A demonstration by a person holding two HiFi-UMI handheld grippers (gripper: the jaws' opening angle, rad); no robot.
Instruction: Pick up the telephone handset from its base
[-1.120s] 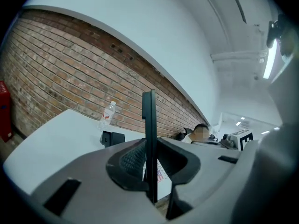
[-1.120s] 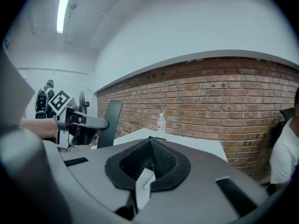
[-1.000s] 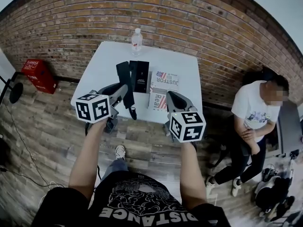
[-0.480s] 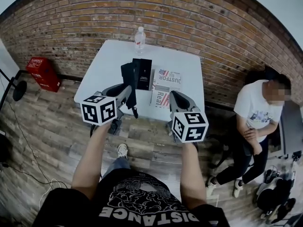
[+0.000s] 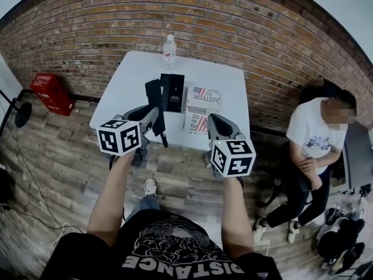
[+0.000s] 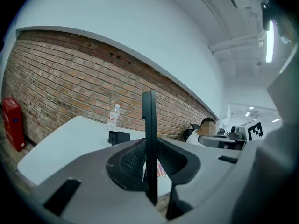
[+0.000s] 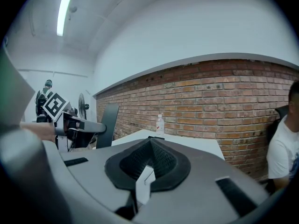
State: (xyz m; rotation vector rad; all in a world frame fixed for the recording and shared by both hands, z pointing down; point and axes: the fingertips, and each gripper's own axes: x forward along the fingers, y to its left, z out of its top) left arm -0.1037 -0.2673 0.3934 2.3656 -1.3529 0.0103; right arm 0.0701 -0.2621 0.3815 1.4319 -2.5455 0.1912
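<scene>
Grips one handset (image 6: 149, 120) in left gripper (image 5: 152, 115); holds right gripper (image 5: 214, 123) shut, empty.
Shows one base (image 5: 172, 93) mid-tabletop (image 5: 134, 74), one bottle (image 5: 168, 51) at far edge.

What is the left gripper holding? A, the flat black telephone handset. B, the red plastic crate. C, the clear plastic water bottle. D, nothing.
A: the left gripper view shows the left gripper closed on the flat black telephone handset, which stands clamped between its jaws.
</scene>
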